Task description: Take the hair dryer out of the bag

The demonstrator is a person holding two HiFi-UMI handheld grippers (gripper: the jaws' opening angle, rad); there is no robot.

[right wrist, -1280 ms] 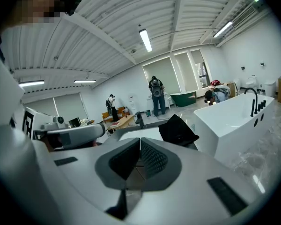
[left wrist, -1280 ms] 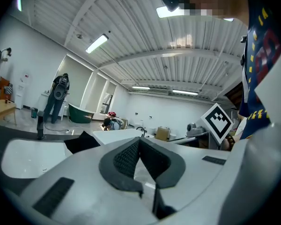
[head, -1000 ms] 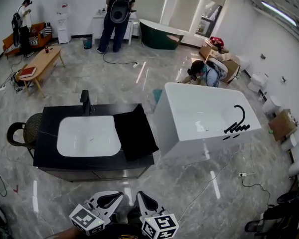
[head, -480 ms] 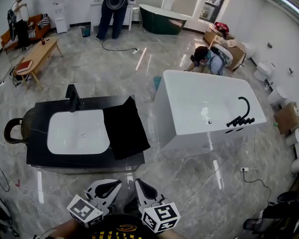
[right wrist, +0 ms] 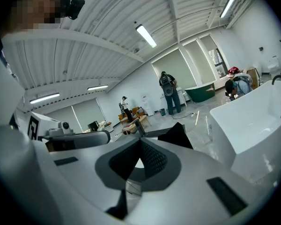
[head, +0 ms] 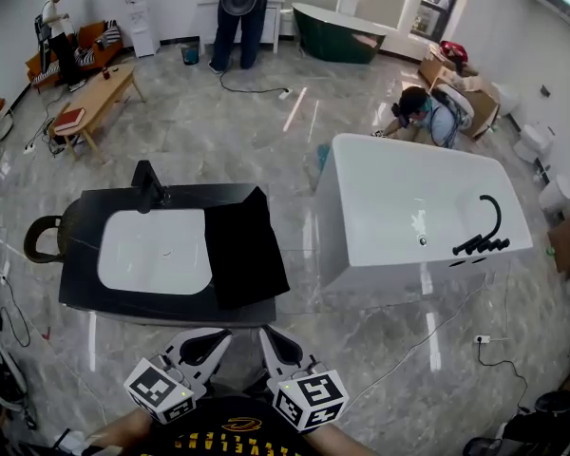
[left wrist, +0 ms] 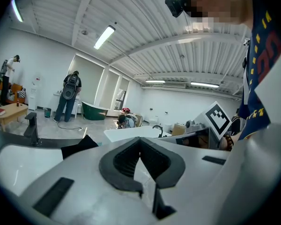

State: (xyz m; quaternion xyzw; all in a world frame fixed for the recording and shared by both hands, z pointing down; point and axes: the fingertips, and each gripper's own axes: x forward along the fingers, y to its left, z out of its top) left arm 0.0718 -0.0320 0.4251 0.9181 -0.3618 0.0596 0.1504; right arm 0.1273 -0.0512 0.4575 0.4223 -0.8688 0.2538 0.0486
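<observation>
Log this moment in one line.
left tool: shut, empty | right tool: shut, empty | bag: on counter beside sink, untouched

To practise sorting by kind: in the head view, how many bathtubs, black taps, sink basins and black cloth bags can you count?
Bathtubs (white rectangular, dark green freestanding): 2
Black metal taps (on vanity, on tub): 2
White rectangular sink basin: 1
Black cloth bag: 1
Total: 6

Head camera: high, steeply down on vanity (head: 142, 307), bathtub (head: 408, 193). Cameras on left gripper (head: 218, 338), right gripper (head: 269, 335): close behind own jaws, nearly level; same vanity, bathtub beyond them.
</observation>
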